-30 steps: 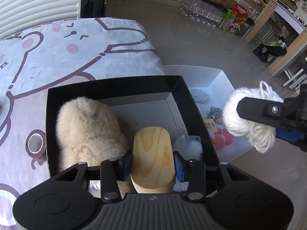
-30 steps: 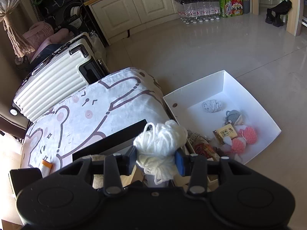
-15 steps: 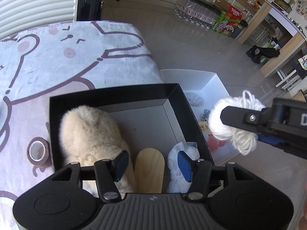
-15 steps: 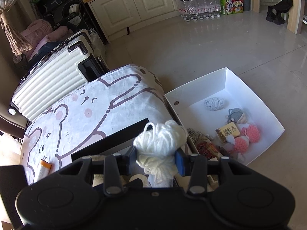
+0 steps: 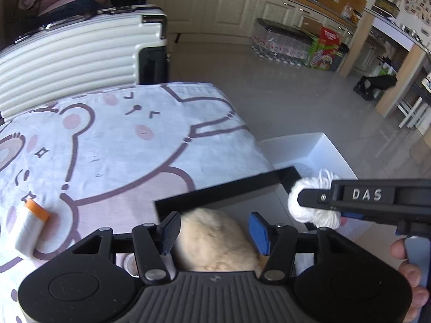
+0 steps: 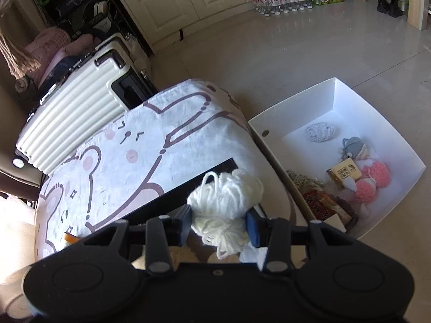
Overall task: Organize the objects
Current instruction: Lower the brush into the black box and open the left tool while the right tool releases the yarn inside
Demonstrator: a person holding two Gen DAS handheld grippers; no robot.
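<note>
The right gripper [image 6: 219, 224] is clamping its jaws on the white yarn ball [image 6: 225, 202] above the black box [image 5: 229, 188]; the left gripper [image 5: 214, 231] is hovering wide open, empty; next, probably lowering yarn inside beside the plush toy [image 5: 215, 239].

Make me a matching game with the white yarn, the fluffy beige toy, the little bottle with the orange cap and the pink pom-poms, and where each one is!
Things:
1. white yarn
2. fluffy beige toy
3. bottle with the orange cap
4. pink pom-poms

Places:
A. in the white box on the floor
B. lying on the bear blanket
C. squeezed in the right gripper
D. in the black box, under the open left gripper

Pairs: 1-C, 2-D, 3-B, 4-A
</note>
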